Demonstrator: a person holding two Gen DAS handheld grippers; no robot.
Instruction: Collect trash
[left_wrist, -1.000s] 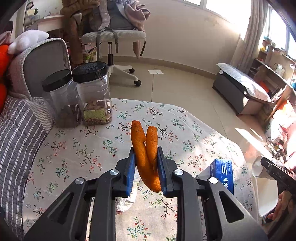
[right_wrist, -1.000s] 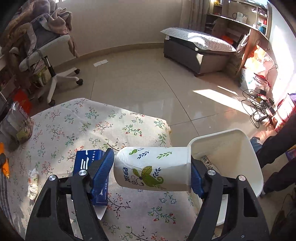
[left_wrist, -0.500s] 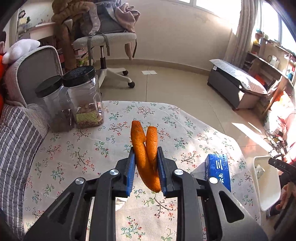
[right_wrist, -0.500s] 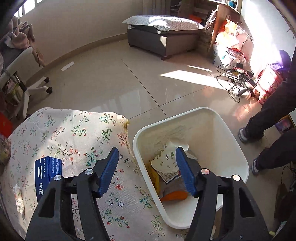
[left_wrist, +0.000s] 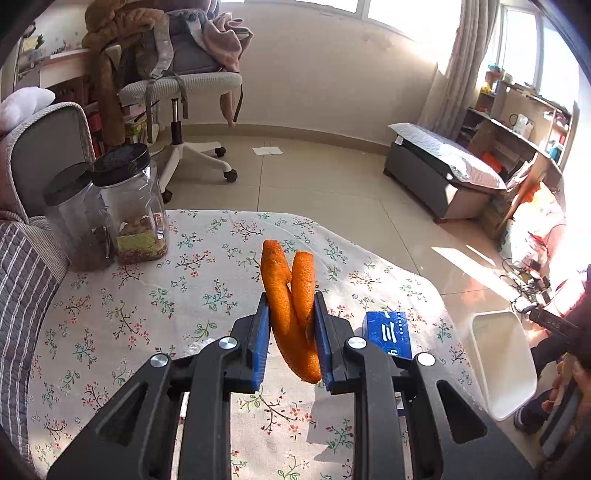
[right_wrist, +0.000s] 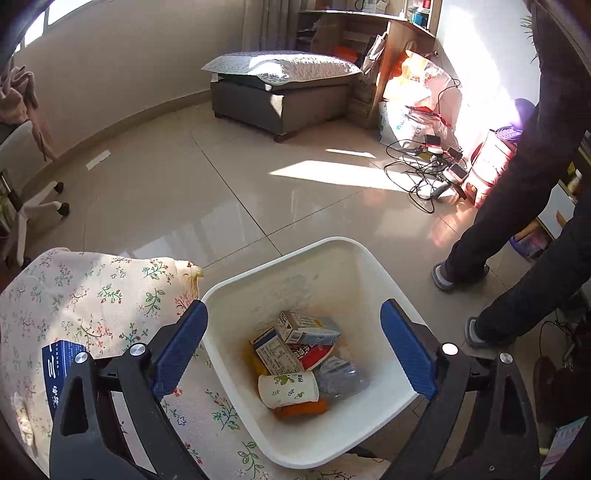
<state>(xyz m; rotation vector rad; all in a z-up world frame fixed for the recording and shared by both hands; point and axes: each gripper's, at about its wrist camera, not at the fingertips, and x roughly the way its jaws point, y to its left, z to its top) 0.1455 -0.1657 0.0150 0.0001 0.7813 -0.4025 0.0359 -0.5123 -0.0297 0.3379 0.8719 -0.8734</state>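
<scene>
The left gripper (left_wrist: 290, 332) is clenched on a curled strip of orange peel (left_wrist: 290, 295), its blue-padded fingers (left_wrist: 260, 343) pressing the peel from both sides so that the two upright ends rise above the tips and the lower bend hangs below them, clear of the floral-patterned tablecloth (left_wrist: 147, 295) underneath. On that cloth, to the right of the gripper, lies a small blue cardboard box with white lettering (left_wrist: 388, 334), and at the far left stand two clear plastic jars with black screw lids (left_wrist: 125, 206), side by side and partly filled. A crumpled bit of white paper (left_wrist: 199, 343) peeks out just behind the left finger. Off the table's right edge stands a white plastic waste bin (left_wrist: 517, 387) on the tiled floor. The right gripper (right_wrist: 291, 343) is released, jaws spread wide and holding nothing, poised above the same white bin (right_wrist: 369, 428). Inside the bin lie a white paper cup with green leaf print (right_wrist: 288, 389) on its side, a couple of small drink cartons (right_wrist: 295, 339), a crumpled clear wrapper (right_wrist: 340, 376) and an orange scrap (right_wrist: 303, 408) near the cup. The blue box (right_wrist: 59, 363) shows at the left of the right wrist view, on the cloth.
</scene>
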